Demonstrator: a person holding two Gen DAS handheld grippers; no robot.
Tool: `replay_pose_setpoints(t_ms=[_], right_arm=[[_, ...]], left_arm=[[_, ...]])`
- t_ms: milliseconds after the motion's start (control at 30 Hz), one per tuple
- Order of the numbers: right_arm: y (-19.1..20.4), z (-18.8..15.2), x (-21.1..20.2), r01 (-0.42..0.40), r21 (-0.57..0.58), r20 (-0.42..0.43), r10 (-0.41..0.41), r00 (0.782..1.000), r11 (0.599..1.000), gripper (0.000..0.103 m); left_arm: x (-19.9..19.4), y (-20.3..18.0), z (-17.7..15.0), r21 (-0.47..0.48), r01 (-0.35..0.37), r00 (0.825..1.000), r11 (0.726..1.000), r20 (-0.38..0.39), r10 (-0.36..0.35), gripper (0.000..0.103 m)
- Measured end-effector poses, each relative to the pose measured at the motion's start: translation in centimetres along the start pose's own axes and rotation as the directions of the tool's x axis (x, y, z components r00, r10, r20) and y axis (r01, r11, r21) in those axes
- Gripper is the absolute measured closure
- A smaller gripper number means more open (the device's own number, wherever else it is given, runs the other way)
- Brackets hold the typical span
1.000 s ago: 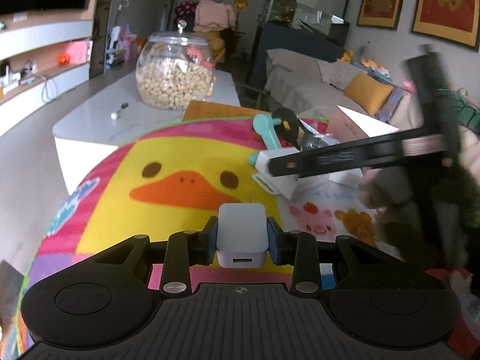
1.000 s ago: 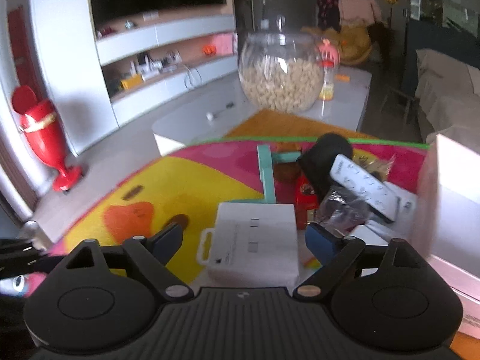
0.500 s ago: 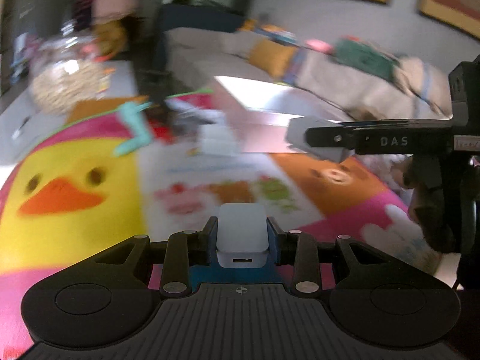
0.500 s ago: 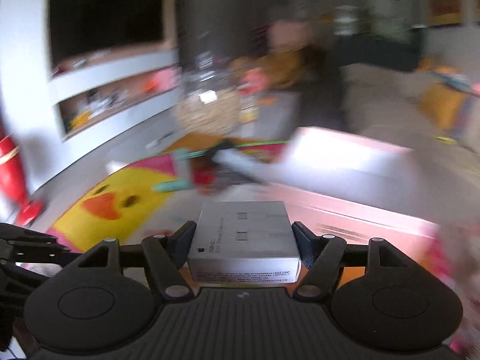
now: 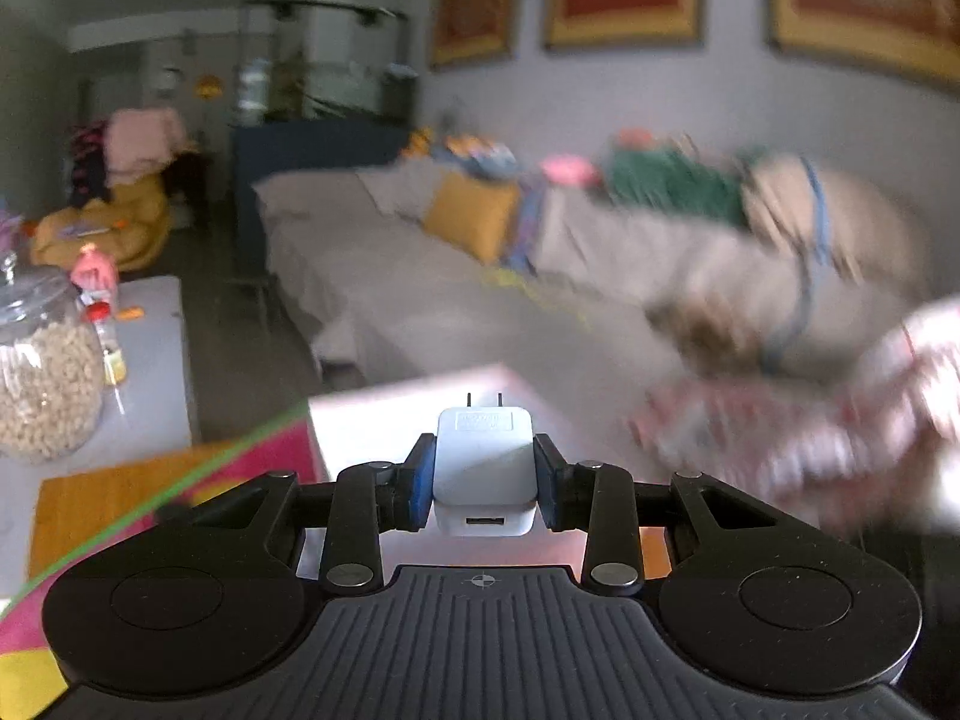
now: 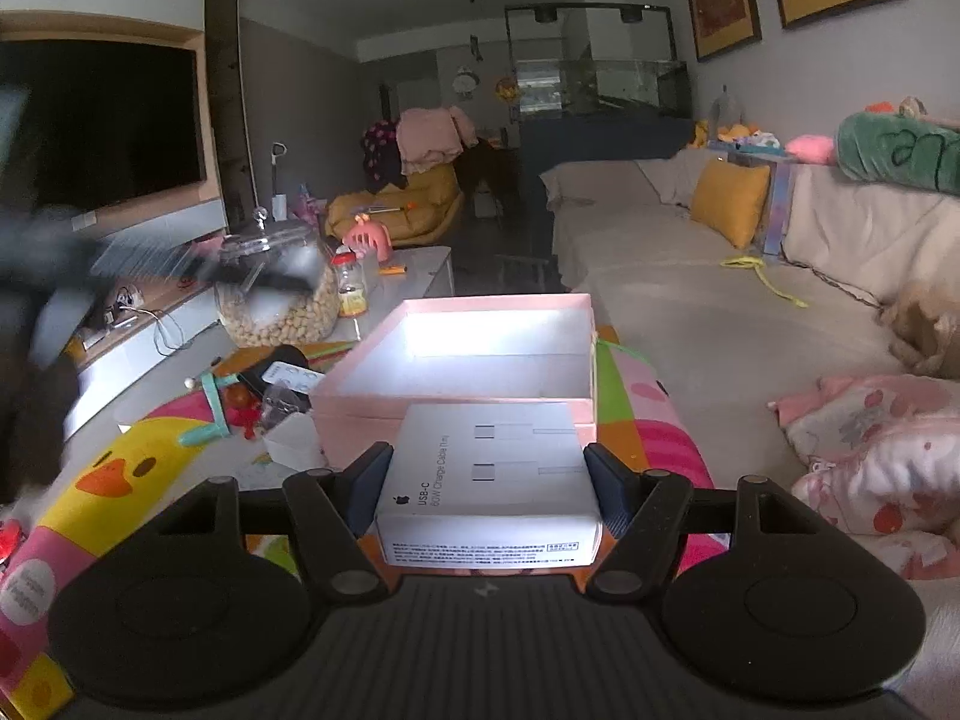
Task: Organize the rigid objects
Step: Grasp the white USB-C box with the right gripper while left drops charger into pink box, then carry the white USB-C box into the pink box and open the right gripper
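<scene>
A brightly coloured play mat printed with a yellow duck (image 6: 114, 468) is seen spread over the floor of a dim living room. An open, shallow pink cardboard box (image 6: 480, 354) with a pale, bare interior is being shown lying on this mat, and it serves as the landmark here. To the left of the pink box, a small heap of loose items is lying on the mat, among them a teal plastic strip (image 6: 210, 408) and a white remote control (image 6: 291, 375). Beyond that heap, a low white bench (image 6: 420, 267) is carrying a round glass jar filled with beige pellets (image 6: 276, 306). To the right of the pink box, a long beige sofa (image 6: 720, 300) with a mustard cushion (image 6: 729, 201) is being shown.

A white flat USB-C cable carton (image 6: 489, 474) is being gripped by the right gripper (image 6: 489, 483), its jaws set wide against the carton's two sides, just in front of the pink box's near wall. A small white plug-in charger block (image 5: 483, 471) is being clamped by the left gripper (image 5: 483, 480), jaws partly closed on it, prongs pointing away, over the pink box's blurred near corner.
</scene>
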State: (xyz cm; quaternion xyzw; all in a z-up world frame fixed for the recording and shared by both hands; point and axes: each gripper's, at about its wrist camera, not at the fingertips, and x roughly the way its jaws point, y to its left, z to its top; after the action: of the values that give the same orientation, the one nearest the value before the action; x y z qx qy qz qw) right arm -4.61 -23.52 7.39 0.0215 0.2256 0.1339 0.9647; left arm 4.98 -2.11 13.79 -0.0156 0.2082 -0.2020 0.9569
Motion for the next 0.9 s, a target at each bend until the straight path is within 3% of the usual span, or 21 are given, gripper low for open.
replay_pose_setpoints(t_ms=[67,100,167,233,300,367,467,567,633,667,733,833,900], right_arm=[[-0.1,-0.1,0.4,-0.01,0.008,-0.003,0.01,1.0,1.0,0.034],[-0.3,-0.2,0.5,-0.018,0.012,-0.009,0.018,1.0,1.0,0.034],[-0.3,-0.5,0.9,-0.012,0.01,-0.031,0.012,0.999,1.0,0.034],[-0.3,-0.7,1.2,0.011,0.009,-0.036,-0.011,0.999,1.0,0.034],[-0.6,-0.8,1.3,0.021,0.015,-0.034,-0.021,0.999,1.0,0.036],[-1.0,-0.8,1.7,0.016,0.024,-0.052,-0.015,0.999,1.0,0.061],[-1.1,0.0,2.1,0.009,0.04,-0.053,-0.007,0.999,0.999,0.063],[-0.6,1.0,2.0,0.002,0.003,-0.019,-0.002,1.0,1.0,0.063],[-0.7,1.3,2.0,0.001,-0.03,-0.029,-0.002,1.0,1.0,0.058],[-0.8,1.2,2.1,-0.01,-0.043,-0.056,0.007,0.998,0.999,0.046],[-0.6,0.4,1.6,-0.027,-0.044,-0.111,0.022,0.994,0.999,0.034],[-0.3,-1.5,0.6,-0.107,-0.059,-0.213,0.093,0.973,0.992,0.033],[0.3,-2.9,-0.1,-0.122,-0.105,-0.277,0.089,0.957,0.987,0.033]], left_arm=[[2.9,0.6,0.5,-0.031,0.005,1.0,1.0,0.025,-0.004,0.065],[4.8,0.7,0.2,-0.019,0.014,1.0,1.0,-0.003,-0.014,0.063],[9.4,1.5,-1.0,-0.063,0.015,0.989,0.998,-0.146,-0.024,0.063],[10.2,2.4,-2.2,-0.125,-0.008,0.988,0.992,-0.156,-0.012,0.063],[8.6,3.5,-2.8,-0.172,-0.026,0.996,0.985,-0.092,0.01,0.063],[6.2,4.5,-3.1,-0.209,-0.057,0.998,0.976,-0.037,0.051,0.063],[1.8,6.3,-4.5,-0.23,-0.105,0.994,0.967,0.0,0.108,0.063],[-1.8,7.8,-6.5,-0.266,-0.182,0.983,0.947,-0.058,0.173,0.063],[-3.9,8.6,-8.1,-0.303,-0.228,0.972,0.925,-0.117,0.201,0.063],[-4.7,8.9,-8.9,-0.322,-0.235,0.97,0.917,-0.138,0.201,0.063],[-5.7,8.9,-9.9,-0.348,-0.205,0.976,0.915,-0.143,0.165,0.063],[-6.4,8.5,-10.9,-0.351,-0.152,0.984,0.924,-0.143,0.108,0.063],[-6.4,8.2,-11.1,-0.355,-0.132,0.987,0.925,-0.133,0.089,0.063]])
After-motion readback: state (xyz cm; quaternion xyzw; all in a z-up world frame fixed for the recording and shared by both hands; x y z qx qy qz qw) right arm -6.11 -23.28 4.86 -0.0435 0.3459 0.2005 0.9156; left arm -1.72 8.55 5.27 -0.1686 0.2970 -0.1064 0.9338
